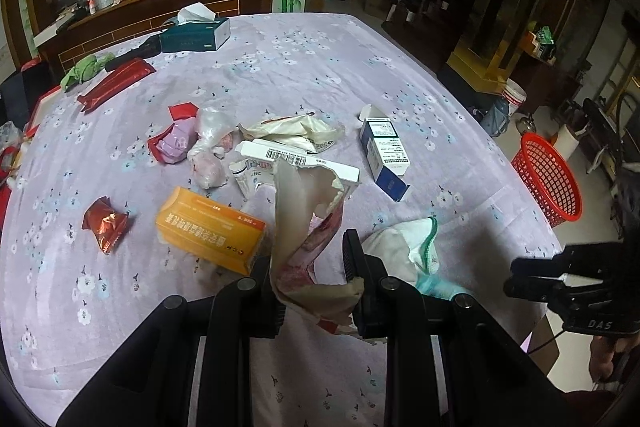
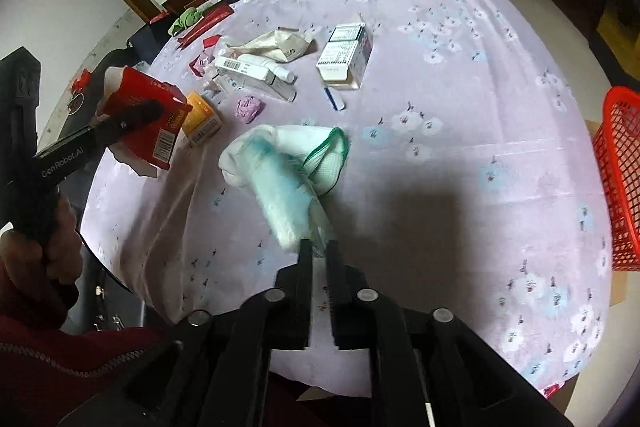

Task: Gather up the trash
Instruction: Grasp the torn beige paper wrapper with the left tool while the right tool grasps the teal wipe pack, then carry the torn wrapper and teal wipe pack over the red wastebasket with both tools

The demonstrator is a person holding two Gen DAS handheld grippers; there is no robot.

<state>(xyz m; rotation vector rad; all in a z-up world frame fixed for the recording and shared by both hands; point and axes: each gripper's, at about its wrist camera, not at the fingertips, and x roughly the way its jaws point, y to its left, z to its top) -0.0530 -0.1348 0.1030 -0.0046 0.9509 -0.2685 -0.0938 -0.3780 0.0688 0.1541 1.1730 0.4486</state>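
A: Left gripper (image 1: 310,263) pinches a torn red carton (image 1: 308,227), its pale inner side facing the lens and held up off the lilac tablecloth (image 1: 280,67). That flap hides part of the white barcode box (image 1: 298,159) straight ahead.

B: And the right gripper (image 2: 318,247)?

A: Fingers nearly pressed together, a narrow slit between them. At their tips lies the white-and-green cloth (image 2: 280,167), blurred; whether they grip its end I cannot tell.

B: What lies beyond the carton?

A: Just ahead-left of the left gripper, an orange box (image 1: 210,227); further left, a brown foil wrapper (image 1: 105,223). Farther ahead, a heap of clear bags (image 1: 208,147) and a crumpled cream packet (image 1: 296,131), overlapping, their edges hard to separate. Ahead-right stands a blue-and-white carton (image 1: 386,155).

B: Anywhere for the trash?

A: A red mesh basket (image 1: 548,179) sits off the table's edge, far right of both grippers, cut off by the frame in the right wrist view. A tissue box (image 1: 196,33) rests at the far side.
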